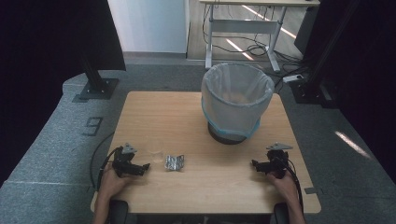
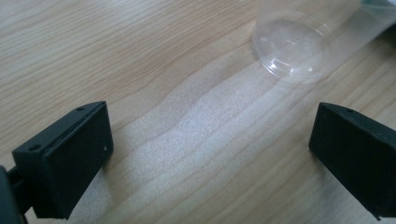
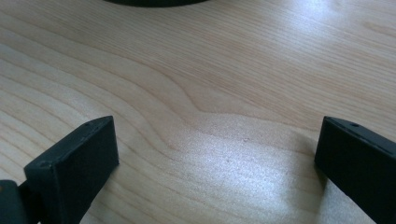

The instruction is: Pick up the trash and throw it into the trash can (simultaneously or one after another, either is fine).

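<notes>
1. Left gripper rests low at the near left of the wooden table; held in the person's left hand; jaws spread wide apart with bare wood between them in the left gripper view; nothing held.
2. Clear plastic cup lies on its side on the table just ahead of the left gripper, toward its right jaw; apart from both jaws; in the high view it shows faintly between the gripper and the foil.
3. Crumpled silver foil blister pack lies flat on the table just right of the cup; near the left gripper, not touching it.
4. Right gripper sits at the near right of the table, well apart from the cup and pack; jaws wide apart over bare wood in the right gripper view; nothing held.
5. Bin lined with a pale bag stands upright at the far middle-right of the table; its dark base edges the top of the right gripper view.
</notes>
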Motion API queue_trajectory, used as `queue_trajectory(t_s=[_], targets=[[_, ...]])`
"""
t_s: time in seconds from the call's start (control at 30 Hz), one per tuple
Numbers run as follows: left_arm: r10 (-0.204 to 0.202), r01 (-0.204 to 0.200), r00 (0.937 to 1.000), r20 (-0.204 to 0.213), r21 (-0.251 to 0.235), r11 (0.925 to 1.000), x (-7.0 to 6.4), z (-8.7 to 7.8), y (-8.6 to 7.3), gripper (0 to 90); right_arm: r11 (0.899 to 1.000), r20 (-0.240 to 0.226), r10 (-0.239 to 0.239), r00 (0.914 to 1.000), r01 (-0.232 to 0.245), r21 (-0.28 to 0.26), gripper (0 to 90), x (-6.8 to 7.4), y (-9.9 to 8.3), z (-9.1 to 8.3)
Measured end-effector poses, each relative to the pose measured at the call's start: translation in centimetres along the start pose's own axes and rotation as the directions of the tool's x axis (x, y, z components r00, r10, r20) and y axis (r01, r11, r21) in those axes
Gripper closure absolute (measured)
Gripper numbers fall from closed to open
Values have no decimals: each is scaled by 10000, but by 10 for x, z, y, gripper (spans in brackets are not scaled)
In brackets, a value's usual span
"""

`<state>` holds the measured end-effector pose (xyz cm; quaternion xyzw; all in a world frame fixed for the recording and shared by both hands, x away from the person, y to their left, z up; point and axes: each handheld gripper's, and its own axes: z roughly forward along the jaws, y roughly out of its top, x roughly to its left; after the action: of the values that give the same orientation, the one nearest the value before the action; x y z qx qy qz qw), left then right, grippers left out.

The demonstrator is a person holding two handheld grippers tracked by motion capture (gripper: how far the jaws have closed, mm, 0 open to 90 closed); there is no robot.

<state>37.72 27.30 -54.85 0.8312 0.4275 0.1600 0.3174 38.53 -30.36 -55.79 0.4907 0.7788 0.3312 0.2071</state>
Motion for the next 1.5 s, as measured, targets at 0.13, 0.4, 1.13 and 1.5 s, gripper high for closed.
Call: queue_trajectory(t_s=[0.13, 0.4, 1.13, 1.5], targets=[[-15, 15, 10000, -12, -4, 10000, 0, 0, 0, 0, 10000, 42, 45, 10000, -45, 1, 0, 1, 0, 0], [-42, 42, 10000, -33, -7, 10000, 0, 1, 1, 0, 10000, 27, 21, 10000, -21, 3, 0, 2, -1, -1], [429, -430, 9984, 358, 0, 9991, -13, 12, 13, 0, 9999, -112, -121, 9999, 121, -7, 0, 3, -3, -3], [604, -600, 9969, 498, -85, 9982, -16, 22, 25, 15, 9999, -113, -119, 9999, 119, -5, 0, 3, -3, -3]])
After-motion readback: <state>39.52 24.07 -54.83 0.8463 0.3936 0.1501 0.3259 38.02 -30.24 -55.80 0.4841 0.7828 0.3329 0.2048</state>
